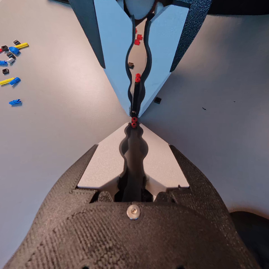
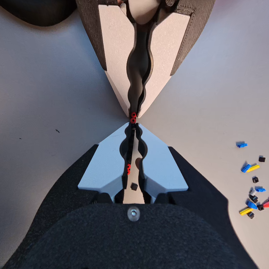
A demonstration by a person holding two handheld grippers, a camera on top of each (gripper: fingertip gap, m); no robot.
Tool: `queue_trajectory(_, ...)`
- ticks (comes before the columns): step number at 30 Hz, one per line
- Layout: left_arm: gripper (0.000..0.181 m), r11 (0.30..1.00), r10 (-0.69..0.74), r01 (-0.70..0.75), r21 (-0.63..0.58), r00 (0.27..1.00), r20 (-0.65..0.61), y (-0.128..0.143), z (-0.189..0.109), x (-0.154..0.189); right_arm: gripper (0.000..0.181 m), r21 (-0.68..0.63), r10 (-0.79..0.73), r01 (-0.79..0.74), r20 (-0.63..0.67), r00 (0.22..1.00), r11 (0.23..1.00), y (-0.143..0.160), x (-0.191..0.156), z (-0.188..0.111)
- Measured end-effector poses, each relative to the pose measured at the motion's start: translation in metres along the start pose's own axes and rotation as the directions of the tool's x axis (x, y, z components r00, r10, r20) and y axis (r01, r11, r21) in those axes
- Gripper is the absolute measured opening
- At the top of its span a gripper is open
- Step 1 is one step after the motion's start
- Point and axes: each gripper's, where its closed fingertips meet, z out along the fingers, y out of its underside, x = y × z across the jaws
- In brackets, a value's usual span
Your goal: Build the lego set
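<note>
R claw clamped on black beam; L claw pinching its red-pin end. Light, stiff, tiny; I'd grip flat sides.

Your left tool and right tool meet tip to tip over the bench, a beam between them, loose parts scattered on the bench to your right tool's right.

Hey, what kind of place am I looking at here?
Probably an indoor desk or workbench: a plain pale tabletop, small loose lego pieces scattered on it, and a dark chair-like shape at its edge.
</note>
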Motion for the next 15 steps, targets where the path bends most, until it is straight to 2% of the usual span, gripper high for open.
queue_trajectory(7, 0.006, 1.000, -0.020, 0.020, -0.003, 1.000, 0.007, -0.0002, 0.0003, -0.0011, 0.003, -0.021, -0.031, 0.030, -0.075, 0.997, 0.999, -0.0001, -0.0006, 0.0007)
queue_trajectory(12, 0.006, 1.000, -0.023, 0.023, -0.002, 1.000, 0.016, -0.0003, 0.0005, -0.0015, 0.003, 0.035, -0.018, 0.024, -0.163, 0.986, 0.999, -0.0010, -0.0001, 0.0003)
queue_trajectory(15, 0.006, 1.000, -0.013, 0.013, 0.000, 1.000, 0.015, -0.0001, 0.0003, -0.0011, 0.009, 0.096, 0.044, -0.026, -0.187, 0.981, 0.995, -0.0008, -0.0005, 0.0004)
